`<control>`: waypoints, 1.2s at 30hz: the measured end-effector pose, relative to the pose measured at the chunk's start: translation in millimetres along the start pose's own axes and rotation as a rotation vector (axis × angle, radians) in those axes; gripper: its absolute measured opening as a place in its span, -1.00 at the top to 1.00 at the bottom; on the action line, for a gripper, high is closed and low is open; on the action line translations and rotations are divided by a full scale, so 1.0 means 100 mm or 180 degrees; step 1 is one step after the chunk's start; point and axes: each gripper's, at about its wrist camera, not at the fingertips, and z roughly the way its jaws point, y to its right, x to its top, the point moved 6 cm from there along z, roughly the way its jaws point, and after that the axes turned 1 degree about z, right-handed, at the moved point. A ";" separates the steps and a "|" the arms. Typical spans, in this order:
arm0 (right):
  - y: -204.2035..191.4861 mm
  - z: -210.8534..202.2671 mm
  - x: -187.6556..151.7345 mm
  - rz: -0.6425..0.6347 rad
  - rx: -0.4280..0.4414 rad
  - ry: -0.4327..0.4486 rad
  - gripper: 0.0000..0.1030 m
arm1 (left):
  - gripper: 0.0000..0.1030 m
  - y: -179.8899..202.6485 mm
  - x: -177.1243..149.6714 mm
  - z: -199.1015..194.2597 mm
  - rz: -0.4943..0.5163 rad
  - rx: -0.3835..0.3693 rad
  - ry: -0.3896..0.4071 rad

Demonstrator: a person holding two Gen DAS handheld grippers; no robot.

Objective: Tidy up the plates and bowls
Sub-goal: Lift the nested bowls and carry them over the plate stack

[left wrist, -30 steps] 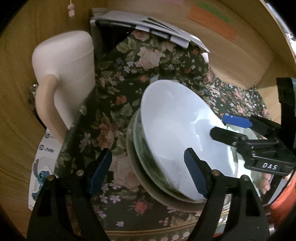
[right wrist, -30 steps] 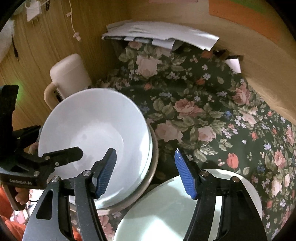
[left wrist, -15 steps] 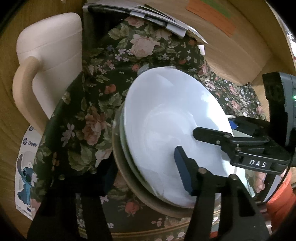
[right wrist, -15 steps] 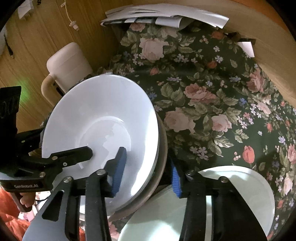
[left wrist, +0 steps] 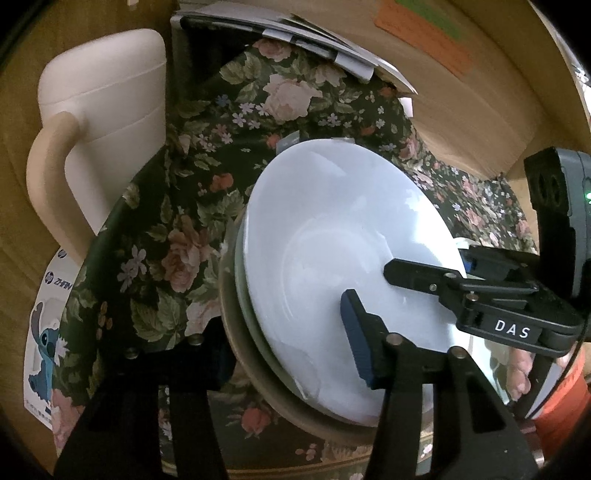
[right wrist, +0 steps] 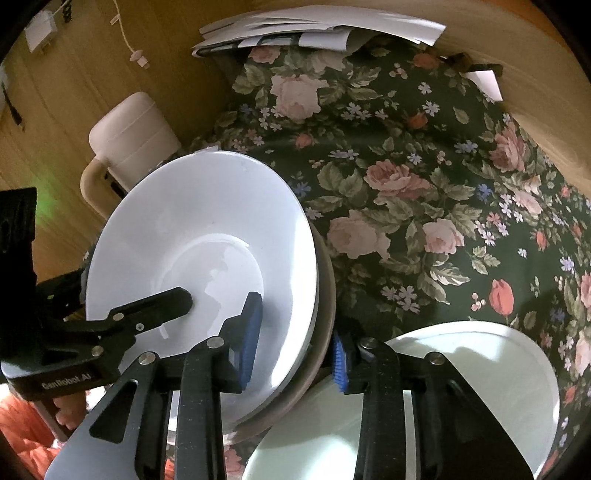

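The white bowl [left wrist: 343, 254] sits on top of a stack, nested in a greenish dish and a brown plate [right wrist: 325, 295] under it, and the whole stack is tilted between the two tools. The left tool [left wrist: 291, 343] has its jaws across the near left rim of the stack: one blue pad [left wrist: 356, 339] lies inside the white bowl, the other finger is dark and low outside the brown plate. Its jaws have just been closing, and it seems to clamp the rim, but the outer pad is hidden. The right tool [right wrist: 295, 343] has also just been closing; its left pad [right wrist: 249, 339] is inside the white bowl and its right pad [right wrist: 340, 360] is outside the brown plate, so it grips the right rim of the stack. Just beside the right tool, on its right side, a pale plate [right wrist: 480, 387] lies flat. Everything rests on a surface [right wrist: 424, 166] covered with a dark flower cloth. Left of the left tool stands a cream jug [left wrist: 96, 122] with a handle. Beyond the tools, papers [right wrist: 317, 33] lie against a wooden wall [left wrist: 480, 110].
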 end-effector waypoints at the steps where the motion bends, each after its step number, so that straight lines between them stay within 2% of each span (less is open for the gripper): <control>1: 0.00 0.00 0.00 0.0028 0.0000 0.0004 0.41 | 0.01 0.01 0.00 0.00 -0.0006 0.0035 0.0023; 5: 0.02 0.00 0.00 0.0124 0.0030 0.0019 0.41 | 0.00 0.01 0.01 0.01 -0.0060 0.0130 0.0096; 14: 0.00 -0.03 0.03 0.0174 0.0004 0.0076 0.41 | 0.00 -0.03 0.05 0.02 -0.0224 0.0130 0.0086; 36: 0.11 -0.29 0.08 0.0308 -0.0024 0.0330 0.41 | 0.00 0.06 0.19 0.03 -0.0226 0.0067 0.0169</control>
